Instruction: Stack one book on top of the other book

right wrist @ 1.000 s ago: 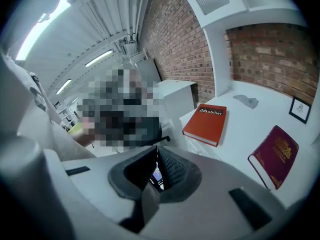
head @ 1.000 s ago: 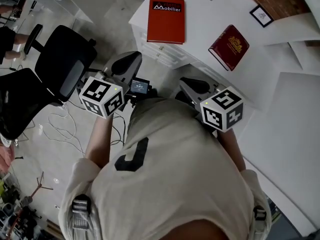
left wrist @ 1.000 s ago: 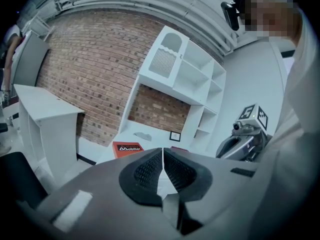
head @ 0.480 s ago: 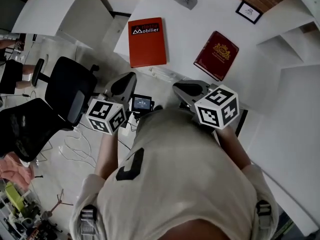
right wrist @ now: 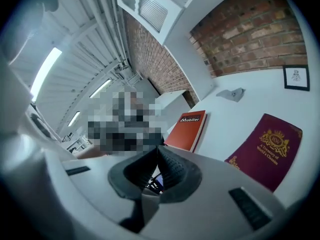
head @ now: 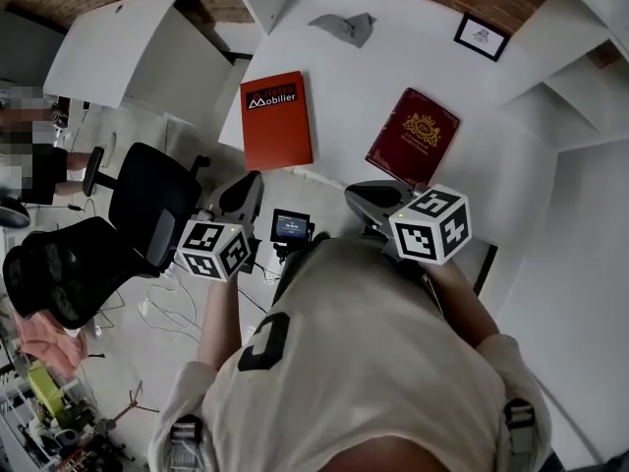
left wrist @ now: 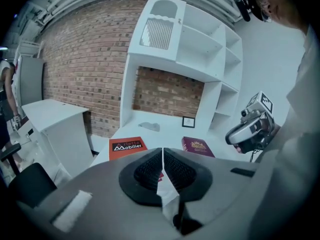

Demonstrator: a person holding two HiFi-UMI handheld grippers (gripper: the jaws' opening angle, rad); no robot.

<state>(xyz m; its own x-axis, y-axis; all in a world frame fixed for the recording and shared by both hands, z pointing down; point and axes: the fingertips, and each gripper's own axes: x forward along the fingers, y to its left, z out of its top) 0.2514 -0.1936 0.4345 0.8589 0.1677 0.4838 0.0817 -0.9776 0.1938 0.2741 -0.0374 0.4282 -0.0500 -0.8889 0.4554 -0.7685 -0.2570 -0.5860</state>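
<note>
Plainly, both pairs of fingers are closed on nothing: those of the left gripper [left wrist: 162,153] are seen pressed together, and those of the right gripper [right wrist: 156,153] likewise. Neither book is touched. Both books are laid flat on the white desk [head: 393,57], apart from one another, on the far side of the grippers. The orange book [head: 276,119] is found ahead of the left gripper, its long axis run near to far. The maroon book [head: 413,148] is set to its right, turned so that its long axis runs near-left to far-right. It is judged nearer the right gripper, whose fingers must first be opened.
</note>
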